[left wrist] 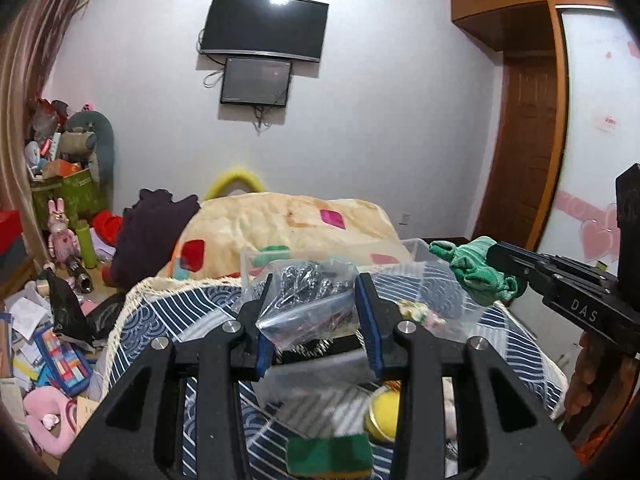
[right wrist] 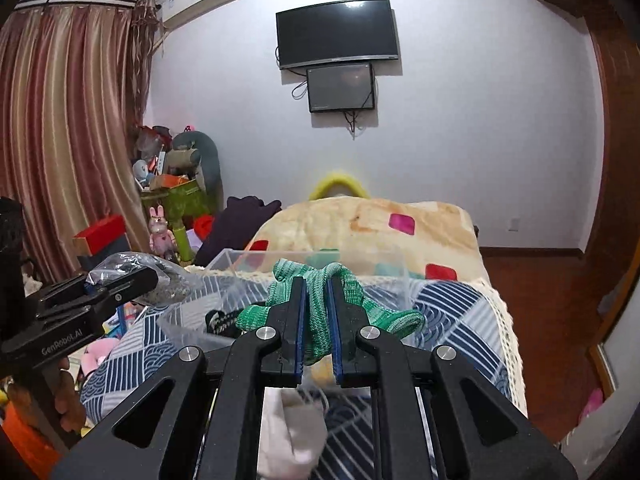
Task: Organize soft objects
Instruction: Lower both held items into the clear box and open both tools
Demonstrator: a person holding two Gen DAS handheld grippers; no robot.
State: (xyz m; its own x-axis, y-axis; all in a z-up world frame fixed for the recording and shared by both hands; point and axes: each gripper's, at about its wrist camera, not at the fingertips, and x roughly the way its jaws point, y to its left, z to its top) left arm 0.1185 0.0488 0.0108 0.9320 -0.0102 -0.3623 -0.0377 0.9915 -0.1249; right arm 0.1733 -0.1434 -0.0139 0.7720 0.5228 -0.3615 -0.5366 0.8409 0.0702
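Note:
My left gripper (left wrist: 316, 292) is shut on a clear plastic zip bag (left wrist: 310, 304) holding dark small items, lifted above the bed. It also shows in the right wrist view (right wrist: 136, 276), at the left. My right gripper (right wrist: 318, 284) is shut on a green knitted cloth (right wrist: 320, 320), held over a clear plastic bin (right wrist: 304, 264). The same green cloth (left wrist: 476, 268) shows at the right of the left wrist view. Under the left gripper lie a yellow ball (left wrist: 386, 412) and a green-and-yellow soft piece (left wrist: 328, 456).
The bed has a blue-white patterned cover (right wrist: 460, 312) and a folded cream blanket (left wrist: 288, 224). A dark garment (left wrist: 148, 232) lies at its left. The floor at the left (left wrist: 44, 320) is littered with toys, papers and boxes. A white soft item (right wrist: 288, 440) lies below the right gripper.

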